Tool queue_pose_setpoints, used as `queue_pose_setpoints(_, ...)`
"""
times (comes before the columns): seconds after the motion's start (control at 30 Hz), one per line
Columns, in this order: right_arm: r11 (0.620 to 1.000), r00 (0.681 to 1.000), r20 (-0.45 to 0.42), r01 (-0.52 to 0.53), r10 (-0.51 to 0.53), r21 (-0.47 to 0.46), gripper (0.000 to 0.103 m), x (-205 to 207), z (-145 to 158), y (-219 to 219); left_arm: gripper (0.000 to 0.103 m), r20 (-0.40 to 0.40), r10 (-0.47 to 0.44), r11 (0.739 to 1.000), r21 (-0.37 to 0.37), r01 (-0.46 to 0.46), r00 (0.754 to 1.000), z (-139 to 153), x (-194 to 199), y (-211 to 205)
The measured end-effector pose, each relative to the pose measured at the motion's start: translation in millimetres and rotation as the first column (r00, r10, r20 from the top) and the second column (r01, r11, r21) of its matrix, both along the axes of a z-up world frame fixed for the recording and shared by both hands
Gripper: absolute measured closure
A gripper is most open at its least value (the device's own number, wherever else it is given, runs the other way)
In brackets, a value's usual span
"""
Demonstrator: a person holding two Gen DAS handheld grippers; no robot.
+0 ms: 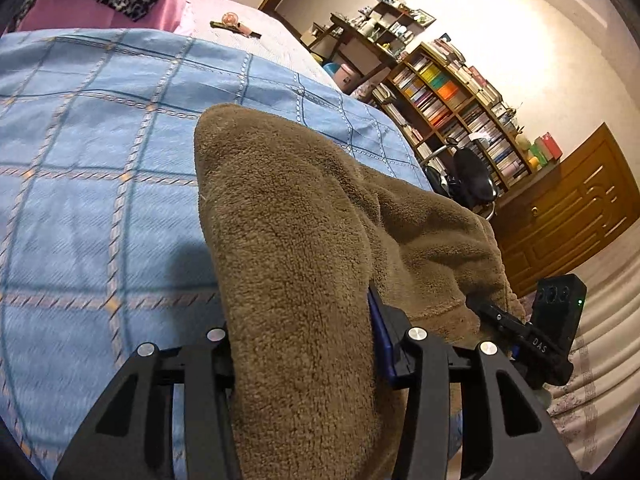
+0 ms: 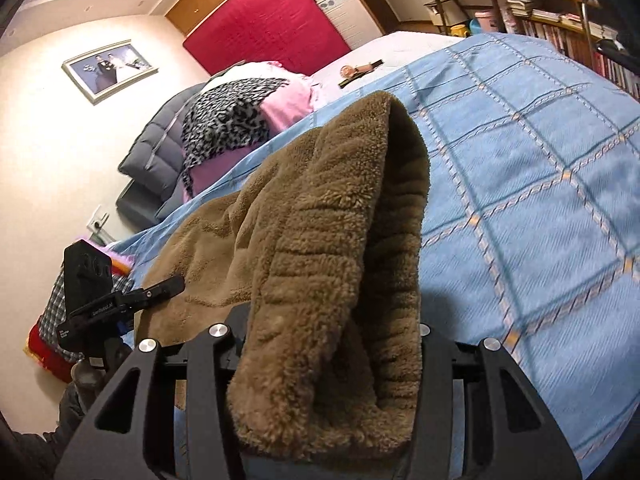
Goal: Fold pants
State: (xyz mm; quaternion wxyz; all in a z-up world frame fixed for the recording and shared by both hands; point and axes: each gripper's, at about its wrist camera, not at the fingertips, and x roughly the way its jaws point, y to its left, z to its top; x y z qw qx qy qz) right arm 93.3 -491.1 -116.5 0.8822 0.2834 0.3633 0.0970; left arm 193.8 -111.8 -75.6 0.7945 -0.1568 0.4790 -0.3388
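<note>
Both grippers, left gripper and right gripper, pinch bunched folds of the brown fleece pants between their jaws, above the blue checked bedspread. Only the right view shows the framed photo beyond; the left shows bookshelves.

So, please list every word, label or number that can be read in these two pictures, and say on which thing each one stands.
"DAS": white letters on the black body of the right gripper, seen from the left wrist.
"GenRobot.AI", as far as it can be read: white print on the body of the left gripper, seen from the right wrist.
Book spines on the bookshelf: too small to read.
Framed photo: no readable text.
</note>
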Motion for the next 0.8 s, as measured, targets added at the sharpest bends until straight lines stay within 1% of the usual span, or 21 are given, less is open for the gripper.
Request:
queue_pose_setpoints(0.17,0.999,0.999,-0.03,0.037,-0.037,0.002,0.056,24,-19,-26,0.057,-0.021,-0.017,1.0,0.005,0.017,1.0,-17,30,-32)
queue_pose_setpoints(0.37,0.998,0.996,-0.062,0.06,-0.06,-0.003,0.056,40,-47,-46,0.056,-0.053,-0.01,0.999,0.035,0.012,0.999,-44,46,-51)
queue_pose_setpoints(0.43,0.998,0.995,-0.08,0.062,-0.062,-0.011,0.056,42,-58,-47,0.052,-0.054,0.003,0.998,0.062,0.001,0.999,-54,48,-53)
queue_pose_setpoints(0.5,0.998,0.993,-0.093,0.069,-0.07,-0.008,0.053,42,-67,-49,0.045,-0.055,0.008,0.997,0.071,-0.004,0.998,-60,47,-53)
queue_pose_setpoints(0.53,0.997,0.992,-0.098,0.076,-0.076,-0.006,0.052,41,-71,-51,0.044,-0.054,0.009,0.997,0.074,-0.005,0.999,-62,47,-53)
queue_pose_setpoints(0.6,0.996,0.991,-0.1,0.089,-0.09,-0.015,0.049,38,-71,-51,0.039,-0.047,0.01,0.996,0.089,-0.006,0.999,-62,45,-53)
queue_pose_setpoints(0.67,0.994,0.99,-0.095,0.099,-0.102,-0.043,0.047,34,-64,-48,0.039,-0.03,0.015,0.994,0.108,-0.011,0.999,-57,41,-52)
queue_pose_setpoints(0.73,0.988,0.987,-0.094,0.118,-0.127,-0.095,0.046,29,-55,-43,0.039,-0.003,0.031,0.991,0.128,-0.03,1.0,-48,37,-48)
queue_pose_setpoints(0.8,0.971,0.985,-0.065,0.148,-0.162,-0.189,0.045,23,-41,-34,0.039,0.034,0.05,0.987,0.151,-0.055,0.998,-39,32,-46)
